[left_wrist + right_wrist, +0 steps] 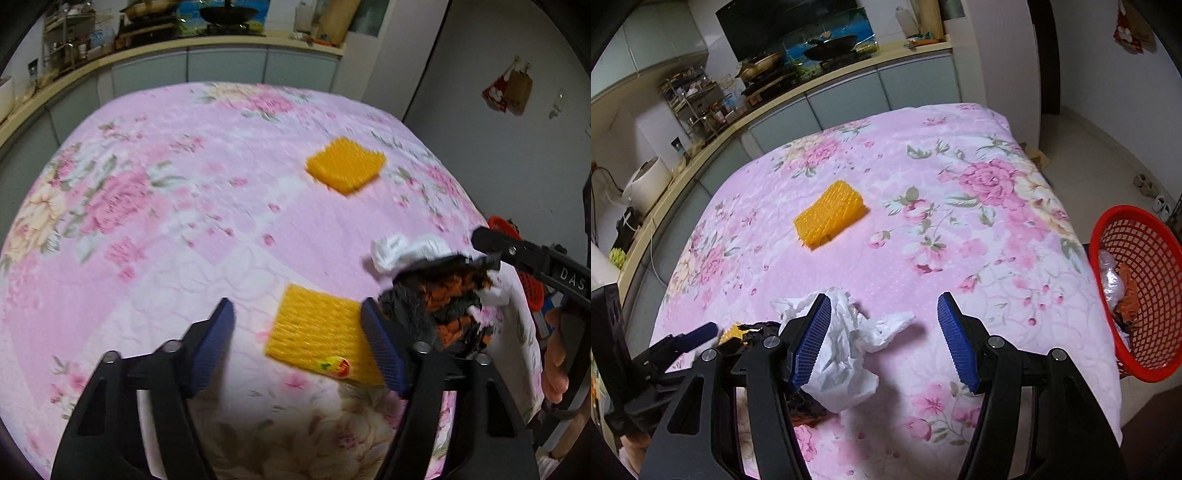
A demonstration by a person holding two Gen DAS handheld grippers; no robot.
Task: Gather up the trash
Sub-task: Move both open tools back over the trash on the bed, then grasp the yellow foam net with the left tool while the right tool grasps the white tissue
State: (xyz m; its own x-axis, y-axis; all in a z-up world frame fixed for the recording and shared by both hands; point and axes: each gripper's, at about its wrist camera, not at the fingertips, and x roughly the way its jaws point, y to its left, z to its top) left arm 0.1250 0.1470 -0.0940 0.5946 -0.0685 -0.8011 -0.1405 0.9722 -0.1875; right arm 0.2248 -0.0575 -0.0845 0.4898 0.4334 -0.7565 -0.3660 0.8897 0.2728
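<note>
Trash lies scattered on a table [997,266] covered with a pink floral cloth. Between the blue pads of the left tool [297,345], nearer its right pad, lies a flat yellow foam net [314,339] with a small red-and-yellow sticker [334,367] at its near edge. The pads stand apart and do not press on the net; the left pad is well clear of it, and the right pad hides the net's edge, so contact there cannot be told.

Just beyond that right pad sits a crumpled black-and-orange wrapper [447,299], with a crumpled white tissue [402,253] behind it. In the right wrist view the same white tissue [849,350] lies between the pads of the right tool [884,341], against the left pad and well short of the right pad. The jaws stand apart and nothing is gripped.

Far ahead of both tools, toward the middle of the table, rests a second yellow foam net [831,218], well apart from the other pieces; in the left wrist view it shows ahead and to the right as an orange-yellow square [345,168].

To the right of the right tool, past the table's edge, stands a red mesh basket [1145,295] with crumpled wrappers inside. A hand [554,354] grips the right tool's handle at the edge of the left wrist view.
</note>
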